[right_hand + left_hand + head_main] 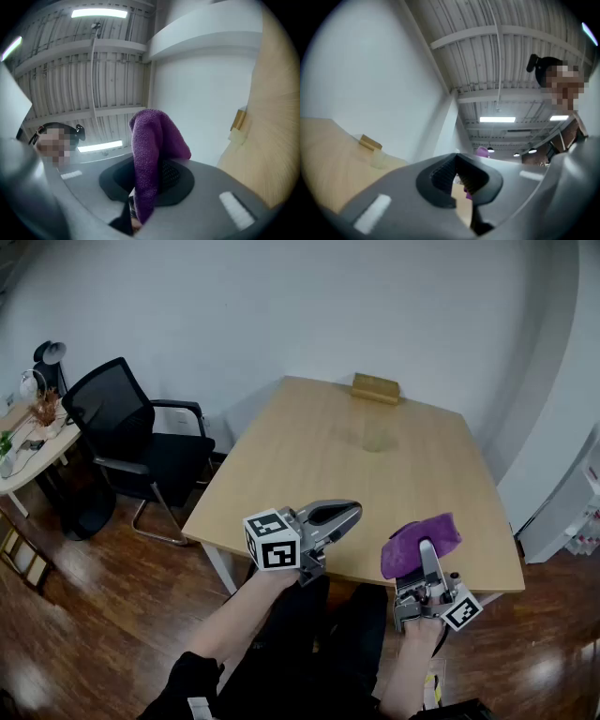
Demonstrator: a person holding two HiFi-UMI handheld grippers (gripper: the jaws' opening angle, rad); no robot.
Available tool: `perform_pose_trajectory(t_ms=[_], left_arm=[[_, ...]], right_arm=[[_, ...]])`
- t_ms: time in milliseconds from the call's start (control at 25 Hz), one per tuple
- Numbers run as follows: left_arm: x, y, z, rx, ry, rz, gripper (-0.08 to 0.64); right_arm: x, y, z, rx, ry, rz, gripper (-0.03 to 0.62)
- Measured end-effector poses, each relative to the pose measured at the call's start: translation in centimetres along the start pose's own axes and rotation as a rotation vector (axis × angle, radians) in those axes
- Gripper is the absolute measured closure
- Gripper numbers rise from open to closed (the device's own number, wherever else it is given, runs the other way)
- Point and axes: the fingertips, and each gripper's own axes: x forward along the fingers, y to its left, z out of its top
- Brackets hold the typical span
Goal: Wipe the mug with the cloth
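- White wall (281,306) and dark wooden floor (84,615) surround a pale wooden table (309,465); a black office chair (122,427) stands off its left side.
- At the table's far end sits a small wooden block (376,388), and just in front of it a pale, see-through mug (377,440), faint against the wood. It stands on the tabletop with neither tool touching it.
- Over the table's near edge the person holds both tools, tilted upward and well apart from the mug.
- Left gripper (349,513): its jaws are clenched together with nothing between them. In the left gripper view the mug (378,159) shows far off to the left of the jaws, beside the block (370,141).
- Right gripper (427,561): its jaws are clamped on a purple cloth (420,542), which bunches up above the tips. In the right gripper view the cloth (150,150) rises from between the pads and folds over to the right.
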Motion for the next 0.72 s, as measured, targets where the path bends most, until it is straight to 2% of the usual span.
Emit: perform_pose_trajectory(t_ms=[120, 240, 360, 600, 720], left_arm=[[2.0, 3.4, -0.2, 0.053, 0.075, 0.001, 0.554], [4.1, 7.2, -0.5, 0.169, 0.202, 0.025, 0.553], [6.3, 11.6, -1.0, 0.308, 0.346, 0.060, 0.552], [10.6, 21.4, -2.9, 0.448, 0.559, 0.161, 0.547], [12.4, 26.6, -4.1, 0.528, 0.660, 0.223, 0.466]], right_arm=[[1.3, -3.0, 0.6, 0.005, 0.002, -0.008, 0.532], [2.3, -5.5, 1.1, 0.007, 0.001, -0.018, 0.532], [3.3, -7.5, 1.7, 0.008, -0.002, -0.026, 0.531], [4.1, -11.5, 2.2, 0.042, 0.004, -0.049, 0.532], [4.4, -13.0, 2.5, 0.054, 0.005, -0.055, 0.532]])
